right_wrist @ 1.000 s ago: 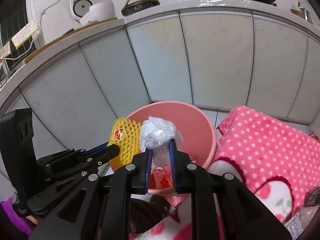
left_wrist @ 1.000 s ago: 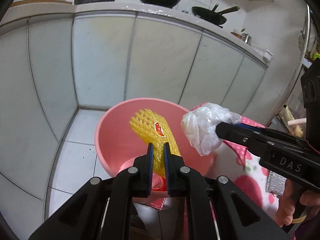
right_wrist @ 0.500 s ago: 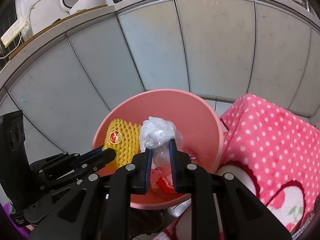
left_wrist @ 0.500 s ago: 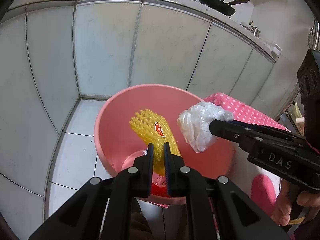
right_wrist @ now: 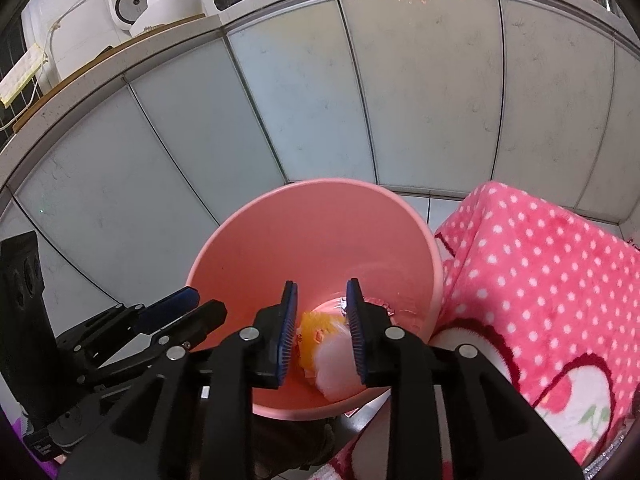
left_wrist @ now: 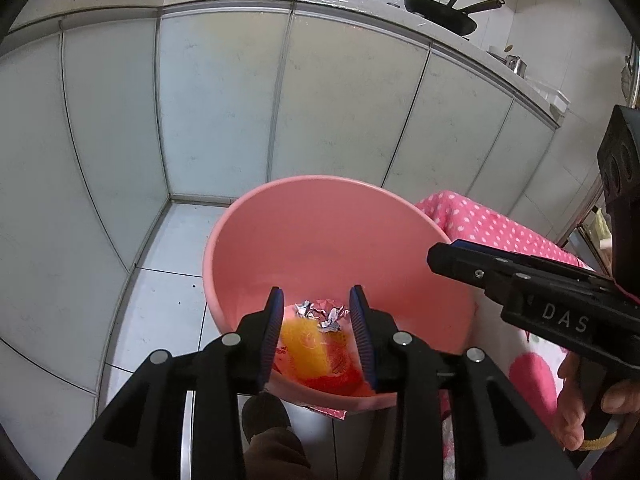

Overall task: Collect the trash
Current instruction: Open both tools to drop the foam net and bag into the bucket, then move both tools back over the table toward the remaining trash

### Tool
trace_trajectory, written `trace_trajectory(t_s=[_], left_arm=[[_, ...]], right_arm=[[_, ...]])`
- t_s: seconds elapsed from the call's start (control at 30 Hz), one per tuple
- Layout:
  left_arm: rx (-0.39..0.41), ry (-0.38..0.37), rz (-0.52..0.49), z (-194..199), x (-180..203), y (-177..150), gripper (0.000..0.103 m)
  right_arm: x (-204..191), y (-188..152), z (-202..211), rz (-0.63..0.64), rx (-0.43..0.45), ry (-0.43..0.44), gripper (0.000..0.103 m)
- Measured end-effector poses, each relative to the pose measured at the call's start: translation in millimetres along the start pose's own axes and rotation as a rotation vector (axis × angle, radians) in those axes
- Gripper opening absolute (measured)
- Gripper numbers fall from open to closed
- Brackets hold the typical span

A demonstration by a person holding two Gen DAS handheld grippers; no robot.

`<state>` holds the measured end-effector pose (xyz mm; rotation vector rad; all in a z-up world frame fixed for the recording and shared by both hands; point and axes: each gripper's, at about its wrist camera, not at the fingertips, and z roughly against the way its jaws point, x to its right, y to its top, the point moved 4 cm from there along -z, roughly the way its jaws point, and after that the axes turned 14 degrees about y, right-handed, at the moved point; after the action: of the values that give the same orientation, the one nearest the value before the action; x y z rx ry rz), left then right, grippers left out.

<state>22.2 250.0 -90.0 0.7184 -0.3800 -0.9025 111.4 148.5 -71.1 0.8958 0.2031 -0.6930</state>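
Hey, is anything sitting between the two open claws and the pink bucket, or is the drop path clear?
Nothing visible blocks it. The left claw and right claw hang open right over the pink bucket, and the yellow foam net and white plastic bag are already inside.

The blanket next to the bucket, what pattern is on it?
Pink blanket with white polka dots; clearest in the right wrist view.

Pink bucket (left_wrist: 320, 232), white-dotted pink blanket (right_wrist: 552, 264)
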Motion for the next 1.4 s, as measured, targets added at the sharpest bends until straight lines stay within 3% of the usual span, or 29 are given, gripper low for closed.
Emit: trace_trajectory(t_s=[0.63,0.93,1.4], left_arm=[[0.047,-0.063,0.011,41,-8,3,0.033],[-0.014,-0.158,0.008,58,18,-9,0.033],[-0.015,-0.251,-0.155,95,95,-29,0.033]], right_arm=[[-19,-8,51,0.048,0.060,0.001,0.035],[-22,-51,102,0.048,0.065,-0.037,0.035],[18,-137,199,-0.054,0.126,-0.163,0.035]])
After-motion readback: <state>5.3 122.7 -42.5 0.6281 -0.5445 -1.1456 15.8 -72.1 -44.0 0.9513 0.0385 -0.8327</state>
